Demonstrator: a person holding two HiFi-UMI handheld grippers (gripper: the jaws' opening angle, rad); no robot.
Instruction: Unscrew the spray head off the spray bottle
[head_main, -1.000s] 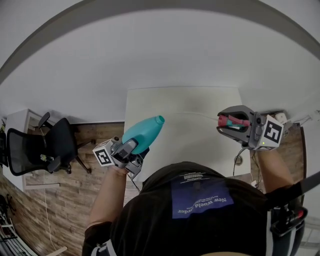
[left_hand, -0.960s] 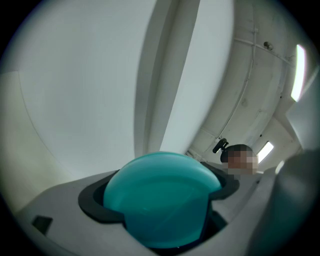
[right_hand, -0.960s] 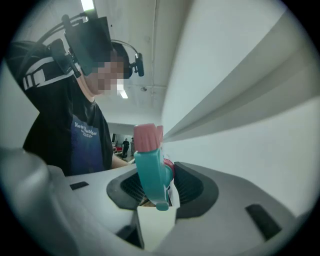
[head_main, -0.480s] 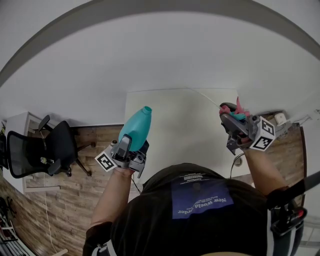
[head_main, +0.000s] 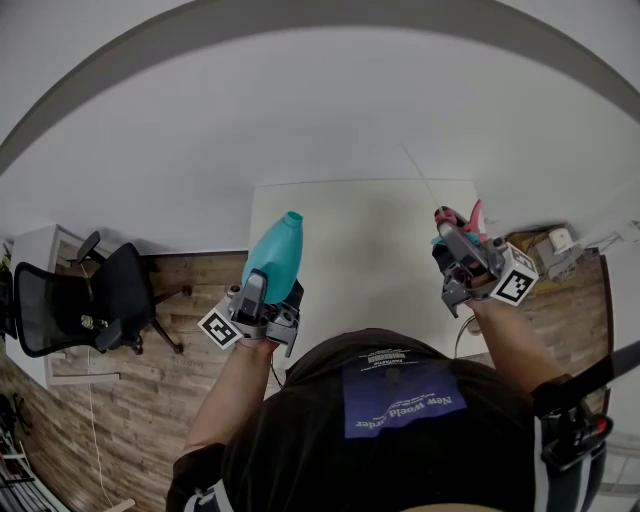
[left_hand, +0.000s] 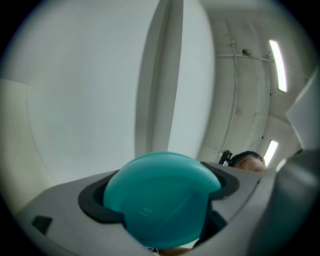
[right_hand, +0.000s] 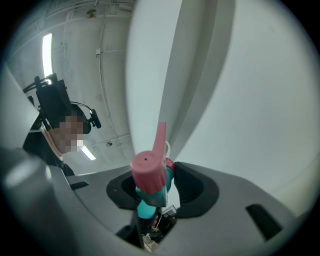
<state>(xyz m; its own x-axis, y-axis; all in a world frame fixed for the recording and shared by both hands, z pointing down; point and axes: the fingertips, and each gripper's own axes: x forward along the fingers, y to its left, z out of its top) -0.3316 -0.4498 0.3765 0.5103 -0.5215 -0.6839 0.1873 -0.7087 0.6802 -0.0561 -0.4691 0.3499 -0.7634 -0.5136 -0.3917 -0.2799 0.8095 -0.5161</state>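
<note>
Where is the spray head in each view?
Head view: spray head right of centre, in the right gripper.
Left gripper view: not in it.
Right gripper view: spray head lower centre, between the fingers.
Shared landmark: the person's headset, in both gripper views only.

teal bottle (left_hand: 162, 197) clamped – jaws pressing both sides

The spray bottle (head_main: 277, 255) is teal, smooth and rounded, tapering to an open threaded neck with no head fitted. It is held off the table by its base in the left gripper (head_main: 268, 295), with the neck tilted up above the table's left edge. The spray head (head_main: 456, 224) is detached. It has a pink nozzle and trigger, a teal body and a thin white dip tube. The right gripper (head_main: 452, 246) clamps it above the table's right edge, well apart from the bottle.
</note>
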